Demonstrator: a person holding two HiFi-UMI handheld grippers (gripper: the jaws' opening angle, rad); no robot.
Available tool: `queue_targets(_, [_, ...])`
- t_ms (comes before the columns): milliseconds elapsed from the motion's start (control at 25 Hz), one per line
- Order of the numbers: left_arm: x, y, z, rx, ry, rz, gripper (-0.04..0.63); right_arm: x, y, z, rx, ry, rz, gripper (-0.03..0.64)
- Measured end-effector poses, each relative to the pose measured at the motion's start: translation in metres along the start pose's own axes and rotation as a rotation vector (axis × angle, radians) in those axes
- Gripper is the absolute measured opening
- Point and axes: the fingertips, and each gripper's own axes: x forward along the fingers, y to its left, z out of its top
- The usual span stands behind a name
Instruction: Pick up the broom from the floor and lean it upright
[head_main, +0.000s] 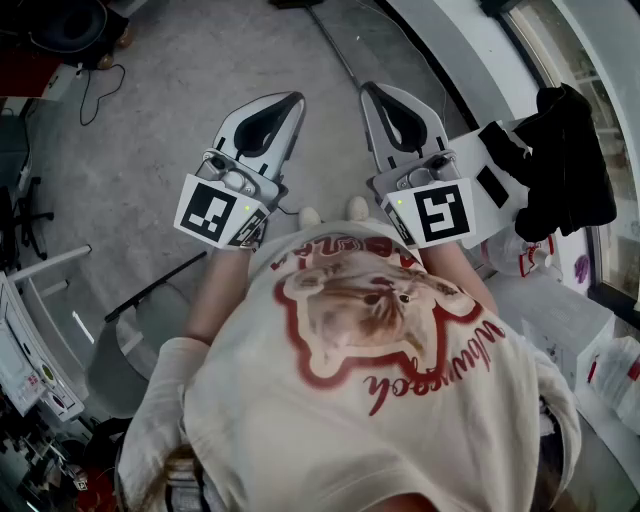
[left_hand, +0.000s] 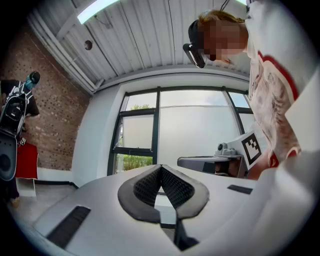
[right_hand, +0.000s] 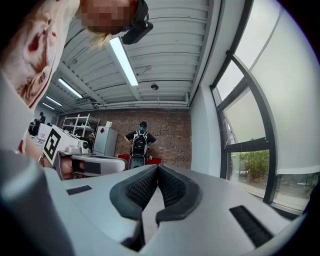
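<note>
In the head view a thin grey broom handle (head_main: 338, 52) lies on the concrete floor ahead, running from the top edge down towards my right gripper; its head is cut off at the top edge. I hold both grippers level in front of my chest, well above the floor. The left gripper (head_main: 296, 100) is shut and empty, its pads meeting at the tip (left_hand: 161, 167). My right gripper (head_main: 367, 90) is shut too, with nothing between its pads (right_hand: 157, 167). Neither gripper touches the broom, and it shows in neither gripper view.
A white cabinet (head_main: 500, 200) with black bags (head_main: 562, 155) on it stands at my right, by the window wall. Cables (head_main: 100, 85) trail on the floor at upper left. A dark rod (head_main: 155, 287) lies at lower left. A person with a backpack (right_hand: 140, 142) stands by the brick wall.
</note>
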Motion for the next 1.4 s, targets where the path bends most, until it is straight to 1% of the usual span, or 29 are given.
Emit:
queue_targets(200, [-0.006, -0.003, 0.003, -0.001, -0.033, -0.007, 0.018, -0.002, 0.005, 0.001, -0.017, -0.004, -0.005, 0.025])
queue_targets(560, [-0.021, 0.003, 0.002, 0.001, -0.031, -0.015, 0.018, 0.000, 0.018, -0.002, -0.020, -0.007, -0.026, 0.025])
queue_targets(760, [-0.030, 0.009, 0.001, 0.007, -0.027, -0.019, 0.018, 0.005, 0.031, -0.005, -0.022, 0.004, -0.019, 0.025])
queue_targets(880, [-0.035, 0.015, 0.000, 0.001, -0.030, -0.025, 0.018, 0.008, 0.033, -0.011, 0.009, 0.016, -0.044, 0.025])
queue_targets(1000, [-0.038, 0.022, -0.003, -0.013, -0.030, -0.031, 0.018, 0.008, 0.035, -0.014, 0.009, 0.031, -0.067, 0.025])
queue_targets(1120, [-0.032, 0.026, -0.008, -0.029, -0.029, -0.038, 0.018, 0.009, 0.024, -0.016, 0.023, 0.032, -0.091, 0.025])
queue_targets(1240, [-0.014, 0.034, -0.011, -0.026, -0.034, -0.052, 0.018, 0.017, 0.005, -0.019, 0.031, 0.027, -0.115, 0.025])
queue_targets(1400, [0.010, 0.051, -0.021, -0.024, -0.023, -0.042, 0.018, 0.037, -0.022, -0.033, 0.051, 0.016, -0.122, 0.025])
